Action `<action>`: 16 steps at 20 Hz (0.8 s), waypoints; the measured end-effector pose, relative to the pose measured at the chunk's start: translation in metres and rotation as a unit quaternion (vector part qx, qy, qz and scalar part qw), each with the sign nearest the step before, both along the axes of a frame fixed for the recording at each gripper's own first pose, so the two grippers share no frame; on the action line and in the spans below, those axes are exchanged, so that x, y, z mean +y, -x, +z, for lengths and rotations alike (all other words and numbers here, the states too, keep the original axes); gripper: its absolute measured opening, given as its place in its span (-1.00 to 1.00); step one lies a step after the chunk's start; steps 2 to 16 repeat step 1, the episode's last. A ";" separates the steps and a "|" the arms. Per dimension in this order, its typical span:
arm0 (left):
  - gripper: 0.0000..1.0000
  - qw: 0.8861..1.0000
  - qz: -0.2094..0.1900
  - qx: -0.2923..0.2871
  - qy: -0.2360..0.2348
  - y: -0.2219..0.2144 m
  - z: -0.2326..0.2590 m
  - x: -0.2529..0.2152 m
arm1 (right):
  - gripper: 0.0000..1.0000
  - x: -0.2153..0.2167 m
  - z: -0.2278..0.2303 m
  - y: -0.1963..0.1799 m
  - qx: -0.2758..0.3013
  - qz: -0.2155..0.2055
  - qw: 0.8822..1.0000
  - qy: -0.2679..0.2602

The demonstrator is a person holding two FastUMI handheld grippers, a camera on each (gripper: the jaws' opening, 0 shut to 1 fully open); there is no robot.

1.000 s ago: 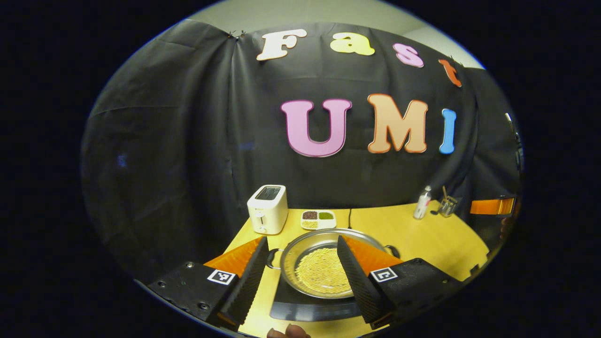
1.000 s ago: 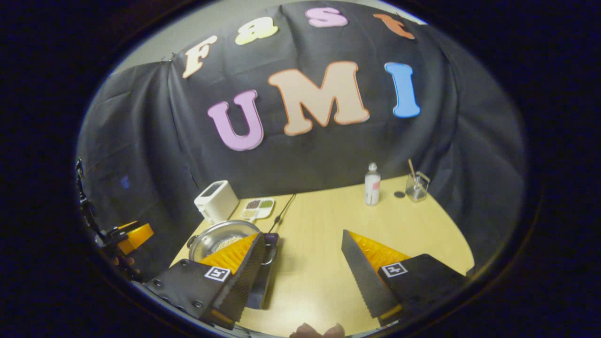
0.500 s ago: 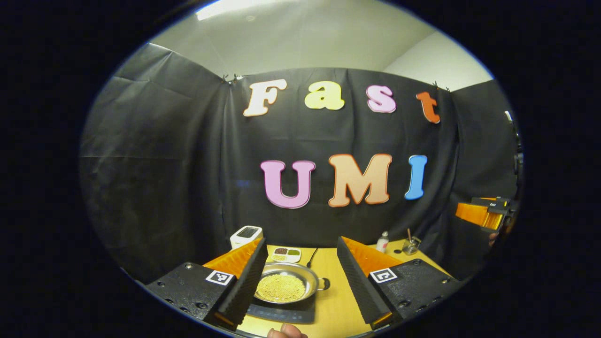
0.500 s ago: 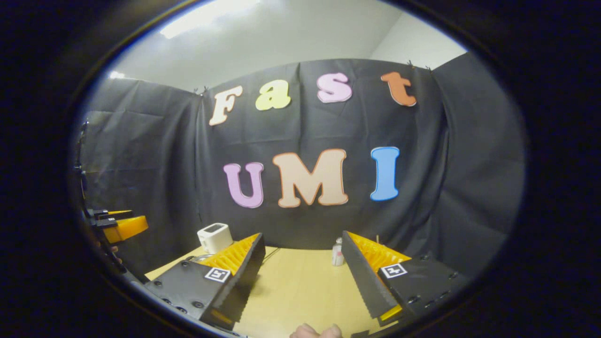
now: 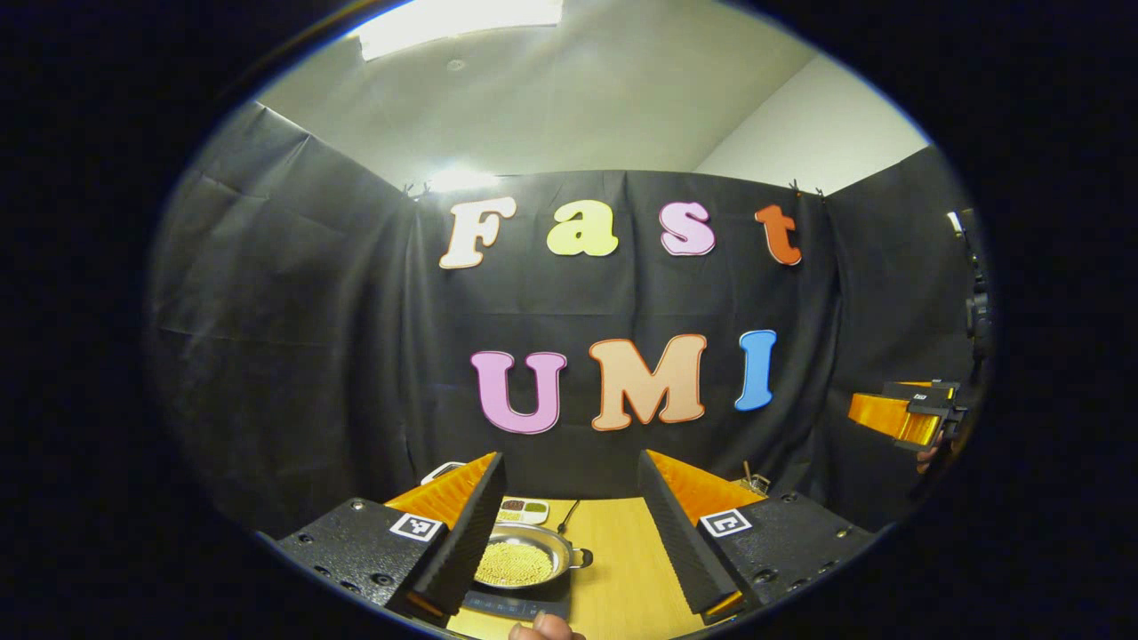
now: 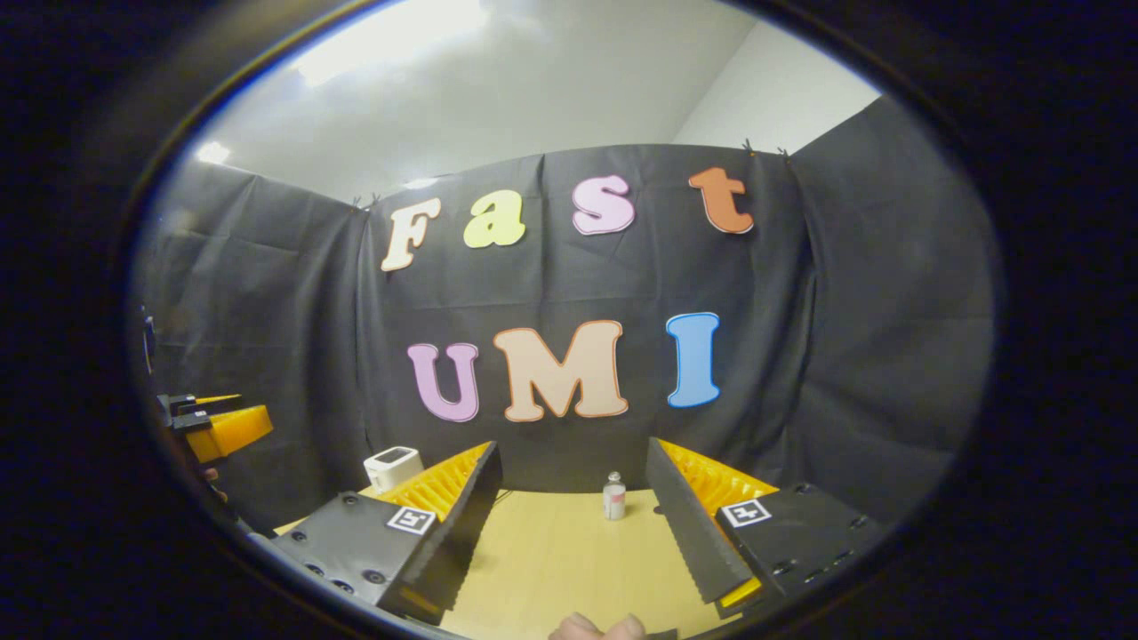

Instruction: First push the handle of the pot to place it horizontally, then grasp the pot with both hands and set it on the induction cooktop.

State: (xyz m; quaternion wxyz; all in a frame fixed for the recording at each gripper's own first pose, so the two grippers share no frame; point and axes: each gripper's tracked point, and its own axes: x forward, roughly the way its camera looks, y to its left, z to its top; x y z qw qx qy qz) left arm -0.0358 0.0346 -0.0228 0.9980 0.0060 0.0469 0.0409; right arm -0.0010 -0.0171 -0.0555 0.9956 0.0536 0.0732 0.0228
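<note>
So the pot (image 5: 524, 562) is sitting on the cooktop (image 5: 516, 606) now, down between my left tongs (image 5: 569, 533), and over the last second I've pulled both hands up and back, well clear of it. Left and right tongs (image 6: 573, 524) both hang wide open, holding nothing. Looks like the job's basically done, just backing off.

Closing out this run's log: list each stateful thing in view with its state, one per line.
Round steel pot: on the black induction cooktop, holding yellow grains.
Left gripper: open, empty.
Right gripper: open, empty.
White toaster: upright.
Small clear bottle: upright, capped.
</note>
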 end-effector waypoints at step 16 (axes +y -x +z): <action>0.80 1.000 -0.001 0.003 -0.002 -0.001 -0.002 0.002 | 0.99 -0.003 0.002 0.001 -0.002 -0.007 1.000 0.001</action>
